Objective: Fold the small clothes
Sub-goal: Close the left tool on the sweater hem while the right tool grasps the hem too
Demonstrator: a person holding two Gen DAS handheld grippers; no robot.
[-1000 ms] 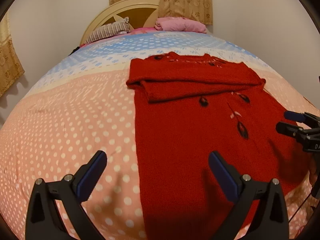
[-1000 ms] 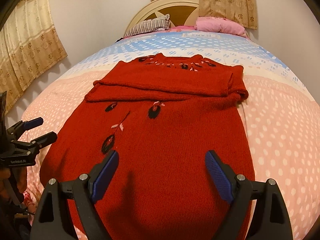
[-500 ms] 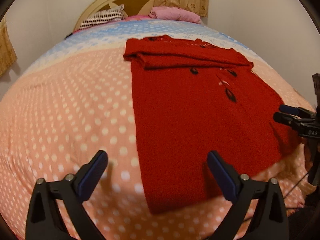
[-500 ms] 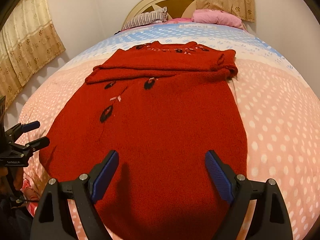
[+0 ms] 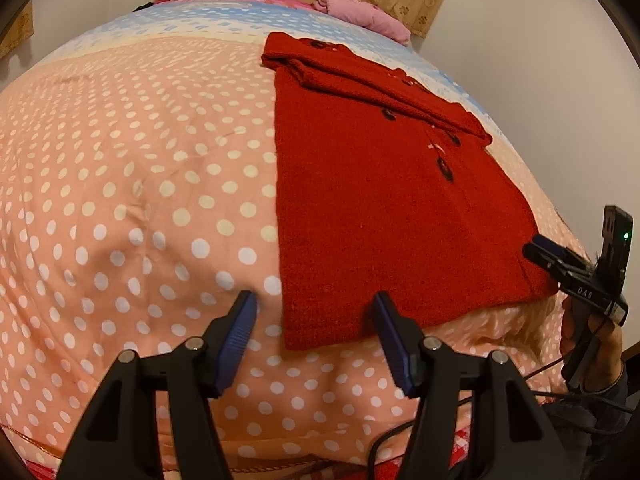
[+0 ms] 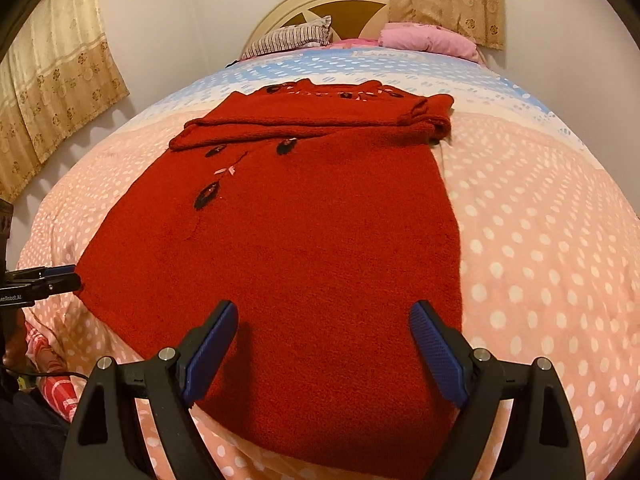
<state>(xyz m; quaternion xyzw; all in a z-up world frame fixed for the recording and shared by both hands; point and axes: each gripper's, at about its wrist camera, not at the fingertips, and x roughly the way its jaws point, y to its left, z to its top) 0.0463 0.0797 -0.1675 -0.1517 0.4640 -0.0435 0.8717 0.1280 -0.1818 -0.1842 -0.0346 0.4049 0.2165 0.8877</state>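
The red sweater (image 6: 304, 248) looks soft, thick and floppy; take its near hem corners. The left gripper (image 5: 316, 336), just narrowing, straddles one corner ungripped; the right gripper (image 6: 324, 344) gapes empty.

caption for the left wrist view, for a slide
Left gripper, jaws just closing but still open, straddles the near corner of a red sweater on a dotted bedspread.

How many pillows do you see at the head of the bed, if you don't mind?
2: a striped pillow left of the headboard's centre, and a pink pillow to its right. Others may be hidden behind them.
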